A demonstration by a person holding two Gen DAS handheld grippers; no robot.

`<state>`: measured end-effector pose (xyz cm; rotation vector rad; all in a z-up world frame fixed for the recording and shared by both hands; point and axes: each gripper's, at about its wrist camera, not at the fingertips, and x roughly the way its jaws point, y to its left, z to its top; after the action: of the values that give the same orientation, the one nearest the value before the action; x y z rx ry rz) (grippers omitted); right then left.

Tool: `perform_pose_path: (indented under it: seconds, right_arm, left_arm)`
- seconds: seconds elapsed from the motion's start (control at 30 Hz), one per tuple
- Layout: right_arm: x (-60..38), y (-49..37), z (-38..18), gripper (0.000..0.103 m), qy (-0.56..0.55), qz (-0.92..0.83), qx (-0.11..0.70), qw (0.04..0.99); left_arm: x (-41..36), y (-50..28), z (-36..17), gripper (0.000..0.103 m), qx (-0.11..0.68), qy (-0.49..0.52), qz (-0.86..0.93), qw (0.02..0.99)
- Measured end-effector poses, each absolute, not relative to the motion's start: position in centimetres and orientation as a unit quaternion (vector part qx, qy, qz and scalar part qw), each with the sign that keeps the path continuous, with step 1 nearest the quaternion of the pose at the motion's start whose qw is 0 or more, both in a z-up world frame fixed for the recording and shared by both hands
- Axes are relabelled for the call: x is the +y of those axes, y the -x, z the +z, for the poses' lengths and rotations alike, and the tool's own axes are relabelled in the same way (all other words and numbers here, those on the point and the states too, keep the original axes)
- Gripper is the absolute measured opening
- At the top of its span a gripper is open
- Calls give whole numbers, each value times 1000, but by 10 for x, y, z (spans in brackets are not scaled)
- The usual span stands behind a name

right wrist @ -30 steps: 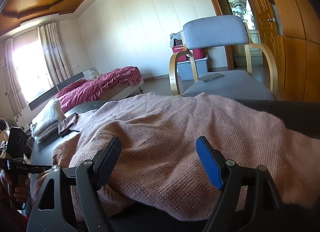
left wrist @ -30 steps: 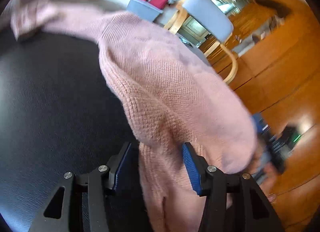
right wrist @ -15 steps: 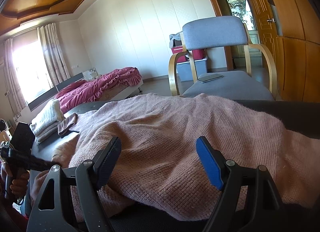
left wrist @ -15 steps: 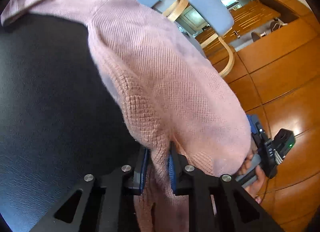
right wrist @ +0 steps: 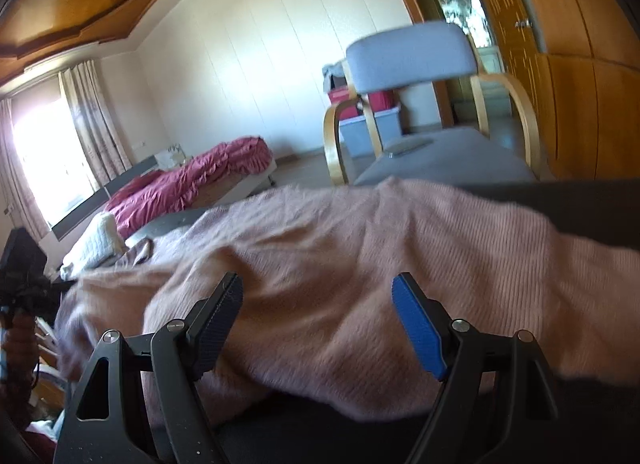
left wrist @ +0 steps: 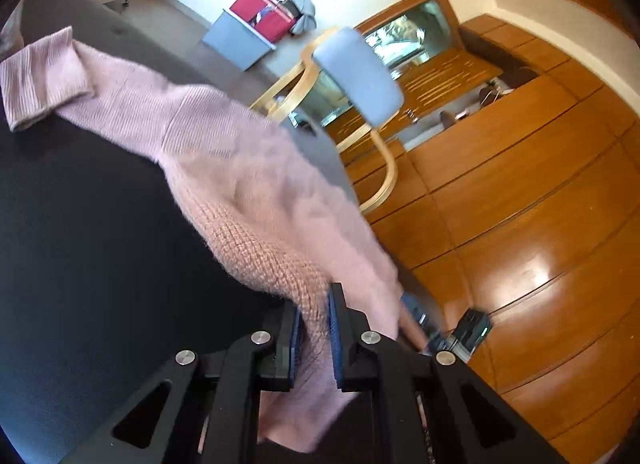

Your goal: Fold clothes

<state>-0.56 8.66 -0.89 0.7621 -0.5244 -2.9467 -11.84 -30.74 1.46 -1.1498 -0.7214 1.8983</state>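
Left gripper (left wrist: 314, 330): we have it clamped on the sweater's (left wrist: 256, 200) near edge, likely so a fold can be carried over.
Sweater: spread on the dark table (left wrist: 80, 224); cuff (left wrist: 40, 76) lies toward 10 o'clock.
Room: bare table lies at 9 o'clock; table edge and chair (left wrist: 360, 76) crowd 1 o'clock.
Right gripper (right wrist: 318, 324): we hold it spread wide, gripping nothing, low over the sweater's near hem.

Pink knit sweater (left wrist: 256, 200), black table (left wrist: 80, 224), grey-blue chair (right wrist: 412, 54), crimson bedspread (right wrist: 192, 180)
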Motion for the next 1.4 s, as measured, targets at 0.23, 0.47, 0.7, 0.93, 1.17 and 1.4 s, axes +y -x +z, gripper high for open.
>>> perform_pose_path:
  seconds: [0.23,0.47,0.7,0.93,1.17,1.4]
  right_arm:
    - [65,-19,-18,63,-329,-932,-146,33]
    - [83,-4,-50,39,-380,-894,-235,0]
    - [100,18,-60,42,-339,-881,-331,-3]
    - [110,14,-54,7,-275,-873,-400,41]
    - [140,-32,-9,7,-172,-892,-417,41]
    - [185,-75,22,0,-116,-894,-432,22]
  left_arm:
    - [-325,142,31,11,-366,426,720,407]
    - [-336,143,28,11,-381,426,711,410]
    - [-337,143,19,11,-391,431,701,413]
    - [-346,143,14,11,-396,434,700,405]
    - [-360,148,3,11,-412,435,700,390]
    - [-369,157,-29,12,-427,463,691,353]
